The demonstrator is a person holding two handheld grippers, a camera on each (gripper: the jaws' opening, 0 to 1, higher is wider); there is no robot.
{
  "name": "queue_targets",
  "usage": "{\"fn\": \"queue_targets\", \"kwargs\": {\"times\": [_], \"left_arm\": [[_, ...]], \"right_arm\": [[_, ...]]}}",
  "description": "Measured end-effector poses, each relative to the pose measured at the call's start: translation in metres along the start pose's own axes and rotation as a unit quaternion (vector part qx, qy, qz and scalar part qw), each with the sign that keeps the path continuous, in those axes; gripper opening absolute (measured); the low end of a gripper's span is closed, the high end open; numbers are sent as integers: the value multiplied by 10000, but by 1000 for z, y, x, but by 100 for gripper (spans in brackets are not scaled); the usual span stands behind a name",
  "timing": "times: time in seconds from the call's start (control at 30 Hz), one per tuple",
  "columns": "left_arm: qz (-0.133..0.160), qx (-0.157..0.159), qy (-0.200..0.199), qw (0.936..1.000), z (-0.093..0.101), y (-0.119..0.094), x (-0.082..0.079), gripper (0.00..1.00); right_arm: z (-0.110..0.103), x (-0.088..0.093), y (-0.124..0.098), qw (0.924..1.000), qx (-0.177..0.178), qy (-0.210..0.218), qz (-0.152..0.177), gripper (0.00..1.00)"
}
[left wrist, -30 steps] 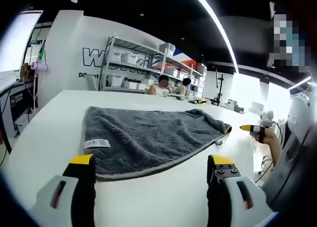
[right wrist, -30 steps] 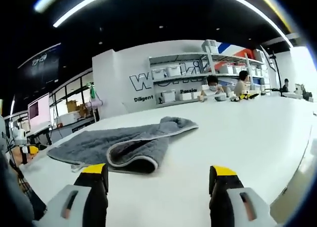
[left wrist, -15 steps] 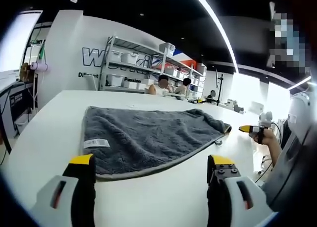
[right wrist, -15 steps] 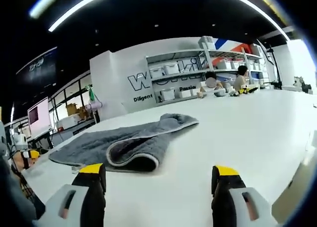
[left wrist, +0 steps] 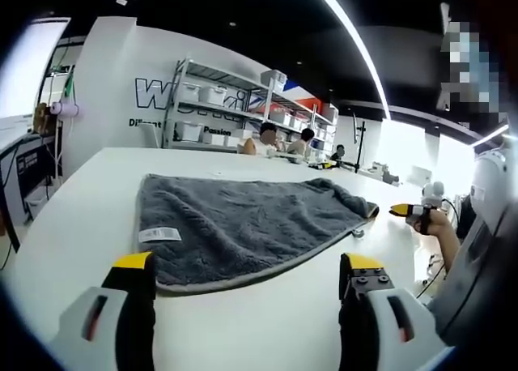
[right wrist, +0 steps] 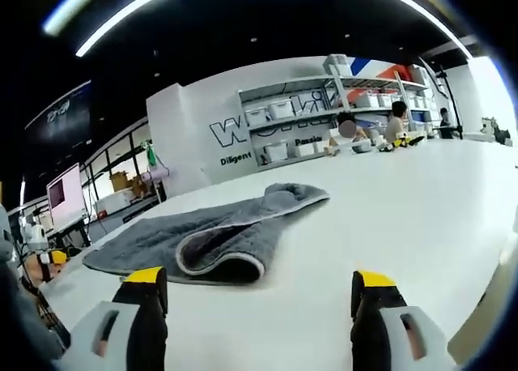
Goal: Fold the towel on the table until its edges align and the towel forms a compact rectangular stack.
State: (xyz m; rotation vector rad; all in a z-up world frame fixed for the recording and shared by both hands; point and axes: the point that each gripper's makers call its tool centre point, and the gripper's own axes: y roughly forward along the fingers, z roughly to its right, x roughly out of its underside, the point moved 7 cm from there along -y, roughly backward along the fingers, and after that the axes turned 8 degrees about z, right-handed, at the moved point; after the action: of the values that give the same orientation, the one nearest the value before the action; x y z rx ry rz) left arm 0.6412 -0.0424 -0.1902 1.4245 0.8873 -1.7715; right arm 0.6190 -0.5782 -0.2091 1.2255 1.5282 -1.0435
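- The towel (left wrist: 243, 229) is grey and fluffy and lies spread on the white table (left wrist: 73, 225); in the left gripper view it lies just beyond the jaws.
- A white label (left wrist: 159, 235) sits on the towel near its nearest left corner, and a paler hem runs along the near edge.
- The left gripper (left wrist: 247, 286) hangs over the bare table just short of the towel's near edge, its two yellow-tipped jaws spread wide with nothing between them.
- In the left gripper view the right gripper (left wrist: 411, 212) shows at the right, past the towel's far right corner, held in a hand (left wrist: 441, 225); from here I cannot tell how its jaws stand.
- In the right gripper view the right gripper (right wrist: 259, 294) is above the bare table near the towel (right wrist: 210, 237), jaws wide apart and empty.
- From that side the near end of the towel is curled over on itself, making a rounded fold with a pale hem; the far corner is bunched up.
- The left gripper (right wrist: 55, 257) appears small at the left edge of the right gripper view, beyond the towel's left end.
- Behind the table a metal shelf (left wrist: 218, 104) holds white boxes, against a white wall with dark lettering.
- Two people (left wrist: 279, 140) sit at the far end of the table.
- A long light strip (left wrist: 348, 39) crosses the dark ceiling.
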Motion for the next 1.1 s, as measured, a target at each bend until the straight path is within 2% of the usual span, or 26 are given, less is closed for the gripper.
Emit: {"fn": "queue_targets", "kwargs": {"times": [0.1, 0.4, 0.67, 0.8, 0.9, 1.0, 1.1], "left_arm": [[7, -13, -12, 10000, -1, -1, 1, 99], [20, -30, -14, 10000, -2, -2, 1, 99], [28, -73, -23, 10000, -3, -4, 2, 99], [29, -102, -25, 9999, -4, -5, 2, 99], [28, -101, -13, 9999, -3, -5, 1, 99], [32, -122, 1, 9999, -4, -6, 0, 99], [21, -157, 9, 9999, -5, -7, 1, 99]], "right_arm": [[-1, -2, 6, 10000, -47, 23, -22, 99], [-7, -16, 34, 9973, -662, 207, -251, 99], [3, -36, 68, 9915, -1120, 544, -377, 99], [11, -41, 86, 9893, -1219, 648, -469, 99], [17, -45, 100, 9822, -1333, 1206, -546, 99], [20, -48, 113, 9684, -1483, 1910, -602, 98], [22, -49, 122, 9635, -1475, 2150, -614, 97]]}}
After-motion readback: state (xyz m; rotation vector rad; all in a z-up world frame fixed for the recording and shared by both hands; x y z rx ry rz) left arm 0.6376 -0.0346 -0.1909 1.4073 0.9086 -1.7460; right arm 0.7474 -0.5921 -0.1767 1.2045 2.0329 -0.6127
